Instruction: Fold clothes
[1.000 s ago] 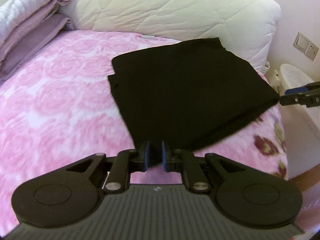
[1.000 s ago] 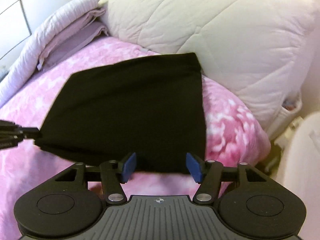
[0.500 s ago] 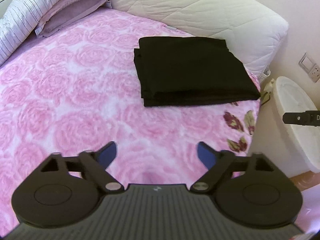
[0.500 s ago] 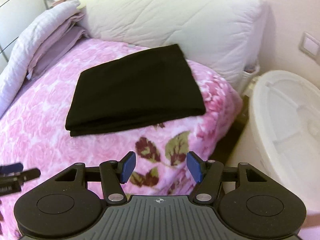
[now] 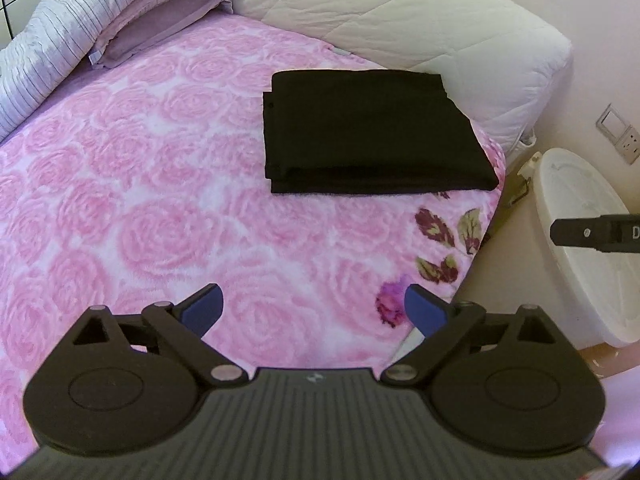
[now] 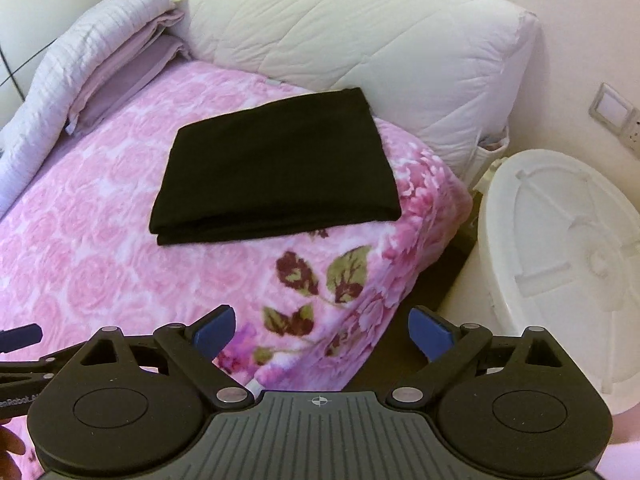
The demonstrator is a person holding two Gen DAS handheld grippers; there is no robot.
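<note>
A black garment (image 5: 370,132) lies folded into a flat rectangle on the pink rose-patterned blanket (image 5: 160,208), near the bed's right corner; the right wrist view shows the same black garment (image 6: 280,164). My left gripper (image 5: 314,312) hangs well back from it over the blanket, jaws opening wide with nothing between them. My right gripper (image 6: 322,330) hovers above the blanket's corner, its jaws also opening and bare. The tip of the right gripper (image 5: 592,232) shows at the right edge of the left wrist view.
A thick white quilt (image 5: 420,28) is rolled along the far side of the bed. Folded lilac bedding (image 5: 100,24) lies at the far left. A white plastic tub (image 6: 568,256) stands on the floor right of the bed, below wall sockets (image 6: 616,116).
Both grippers let go of the black garment, which now rests folded on the bed. Both have pulled back and up from it, and their jaws have spread wide.
</note>
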